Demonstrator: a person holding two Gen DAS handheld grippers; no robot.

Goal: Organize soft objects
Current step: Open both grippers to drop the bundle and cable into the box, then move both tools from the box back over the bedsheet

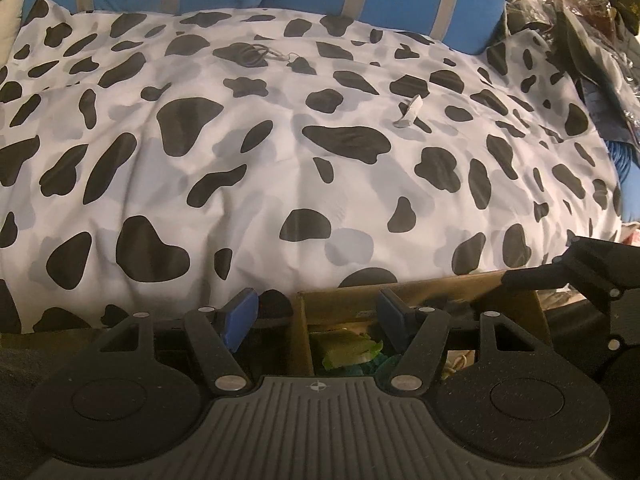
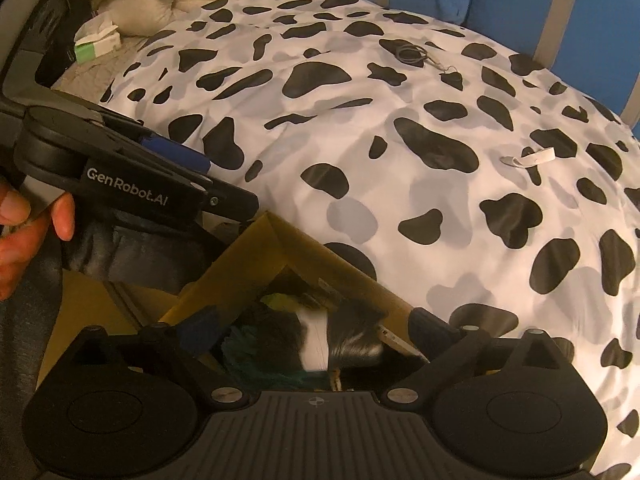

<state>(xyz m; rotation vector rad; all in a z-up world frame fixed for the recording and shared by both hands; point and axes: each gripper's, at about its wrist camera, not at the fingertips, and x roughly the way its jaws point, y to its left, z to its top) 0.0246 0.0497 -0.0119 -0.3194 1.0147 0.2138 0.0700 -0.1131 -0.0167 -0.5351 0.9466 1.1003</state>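
Cardboard box point(image 2: 256, 264) sits hard against the near edge of the cow-print duvet point(image 1: 280, 152), likely so soft things drop straight in; it already holds a green soft item point(image 1: 348, 350) and a black-and-white furry toy point(image 2: 340, 344), so sorting looks well along. Left gripper point(image 1: 316, 316) hangs over the box rim, jaws wide apart, gripping nothing; right gripper point(image 2: 316, 332) hovers just above the furry toy, spread wide and empty too, as judged for a release or a tuck. Only a coiled cable point(image 1: 248, 56) and a small white strip point(image 1: 408, 114) lie on the duvet.
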